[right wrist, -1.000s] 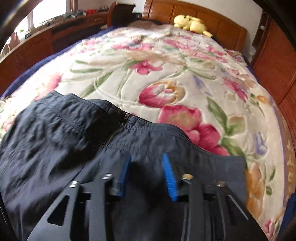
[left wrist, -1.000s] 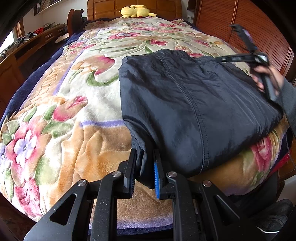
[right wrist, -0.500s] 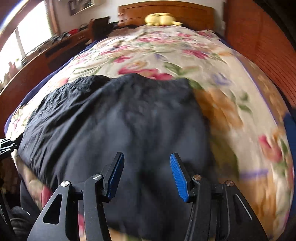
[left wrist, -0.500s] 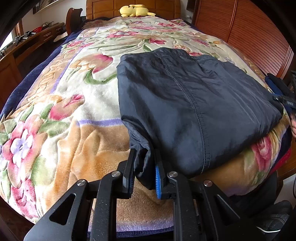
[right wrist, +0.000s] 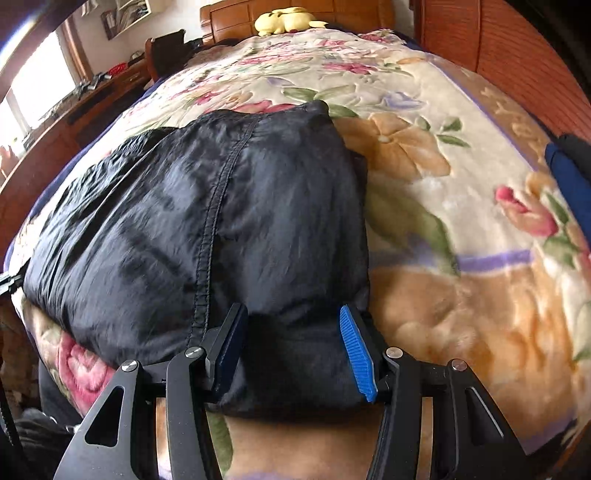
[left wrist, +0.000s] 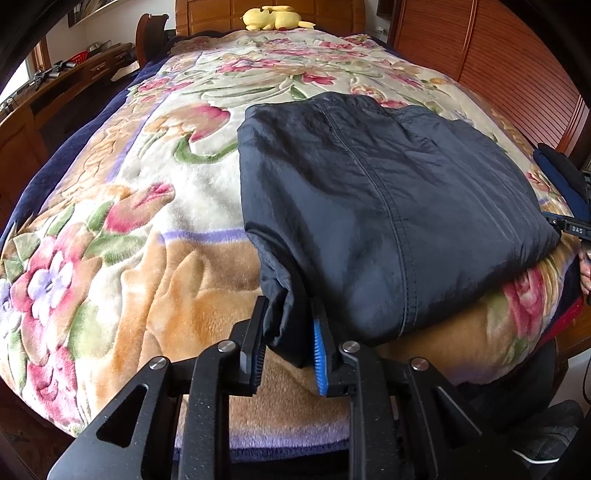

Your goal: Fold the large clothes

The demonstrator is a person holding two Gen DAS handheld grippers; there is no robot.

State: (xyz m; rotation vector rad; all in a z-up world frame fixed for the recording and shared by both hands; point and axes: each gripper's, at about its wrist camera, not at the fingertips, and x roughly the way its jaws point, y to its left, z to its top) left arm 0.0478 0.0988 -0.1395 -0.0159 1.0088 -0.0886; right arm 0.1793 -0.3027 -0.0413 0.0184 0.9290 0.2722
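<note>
A dark, folded garment [left wrist: 388, 206] lies on the floral blanket [left wrist: 129, 240] near the foot of the bed. My left gripper [left wrist: 288, 343] has the garment's near left corner bunched between its pads; its jaws are opening and the cloth still fills the gap. My right gripper [right wrist: 295, 343] stands open at the near right corner of the garment [right wrist: 207, 221], with loose cloth lying between its blue pads. In the left wrist view the right gripper [left wrist: 569, 221] shows at the far right edge, with part of a hand below it.
A yellow plush toy [left wrist: 275, 18] rests by the wooden headboard. Slatted wooden doors [left wrist: 498, 55] line the right side and a wooden desk [left wrist: 74, 74] the left. A blue and black item [right wrist: 569, 173] lies at the bed's right edge.
My right gripper swept from the garment's far side to its near right corner and rolled. The left gripper stayed put and its jaws widened slightly around the cloth.
</note>
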